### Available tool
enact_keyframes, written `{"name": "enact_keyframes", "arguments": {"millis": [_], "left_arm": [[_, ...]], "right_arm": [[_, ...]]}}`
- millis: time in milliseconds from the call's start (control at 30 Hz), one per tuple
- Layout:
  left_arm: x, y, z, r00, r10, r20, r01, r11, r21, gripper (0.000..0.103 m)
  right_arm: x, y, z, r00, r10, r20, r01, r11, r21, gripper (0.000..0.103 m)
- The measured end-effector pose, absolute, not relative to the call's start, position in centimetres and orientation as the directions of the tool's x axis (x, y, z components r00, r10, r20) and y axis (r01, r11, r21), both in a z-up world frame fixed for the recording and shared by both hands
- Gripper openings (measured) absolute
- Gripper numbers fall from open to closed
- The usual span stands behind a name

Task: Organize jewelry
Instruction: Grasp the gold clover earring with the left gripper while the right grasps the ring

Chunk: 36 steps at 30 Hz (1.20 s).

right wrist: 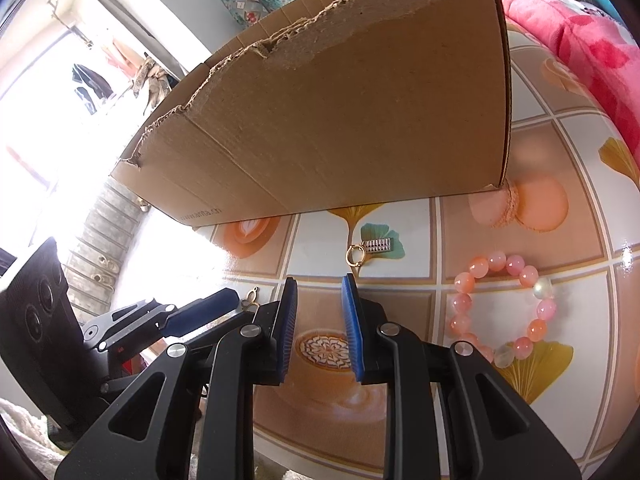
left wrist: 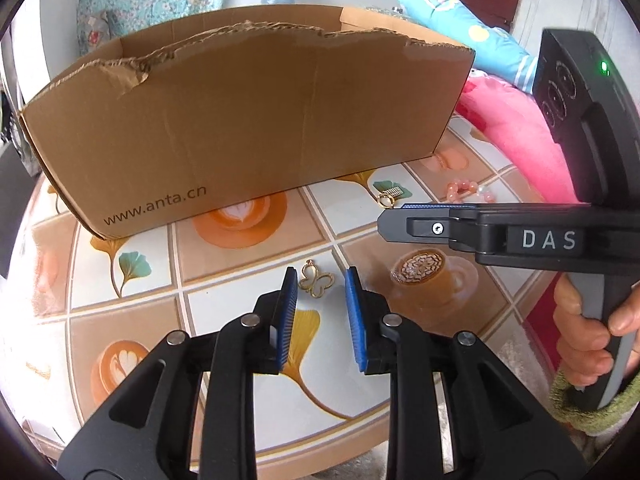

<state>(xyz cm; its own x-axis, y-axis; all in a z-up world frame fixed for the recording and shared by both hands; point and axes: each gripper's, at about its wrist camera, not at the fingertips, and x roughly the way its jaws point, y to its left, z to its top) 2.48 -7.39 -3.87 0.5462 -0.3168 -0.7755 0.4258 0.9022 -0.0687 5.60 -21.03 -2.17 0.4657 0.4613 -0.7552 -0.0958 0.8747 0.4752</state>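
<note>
A gold butterfly pendant (left wrist: 318,283) lies flat on the patterned tablecloth, just past the tips of my left gripper (left wrist: 321,285). Its blue pads stand apart on either side of the pendant and do not touch it. A tall cardboard box (left wrist: 248,120) with a torn rim stands behind. A gold ring with a small silver bar charm (right wrist: 362,253) lies ahead of my right gripper (right wrist: 319,292), whose pads hold a narrow empty gap over a coffee-cup print. A pink bead bracelet (right wrist: 504,308) lies to its right. My right gripper (left wrist: 394,216) crosses the left wrist view side-on.
The round table (left wrist: 132,312) drops off close to both grippers. A pink blanket (left wrist: 520,140) and a blue pillow (left wrist: 472,28) lie beyond the box on the right. A person's hand (left wrist: 580,336) grips the right handle. My left gripper (right wrist: 200,307) shows low left in the right wrist view.
</note>
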Motion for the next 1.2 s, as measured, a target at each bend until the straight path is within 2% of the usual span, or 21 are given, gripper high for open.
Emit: {"name": "enact_keyframes", "arguments": {"millis": [167,467,900,1200], "left_arm": [[2.1,-8.4,-4.1,0.59,-0.262,-0.764,0.424,0.906,0.017,0.022],[2.3,-8.8,-4.2,0.604,-0.25,-0.756,0.422,0.906,0.038,0.015],[2.4,-6.6,-3.6,0.579,-0.334,-0.744,0.431,0.9,-0.068,0.015],[2.6,-5.5,-3.2,0.607,-0.314,-0.73,0.396,0.916,-0.065,0.015]], "right_arm": [[5.5,-21.3,-2.1,0.467,0.465,-0.753,-0.096,0.873,0.479,0.023],[5.4,-21.3,-2.1,0.468,0.464,-0.752,-0.096,0.873,0.478,0.023],[5.1,-21.7,-1.6,0.489,0.448,-0.749,-0.101,0.881,0.462,0.023],[5.5,-20.1,-1.0,0.525,0.351,-0.775,-0.14,0.934,0.328,0.023]]}}
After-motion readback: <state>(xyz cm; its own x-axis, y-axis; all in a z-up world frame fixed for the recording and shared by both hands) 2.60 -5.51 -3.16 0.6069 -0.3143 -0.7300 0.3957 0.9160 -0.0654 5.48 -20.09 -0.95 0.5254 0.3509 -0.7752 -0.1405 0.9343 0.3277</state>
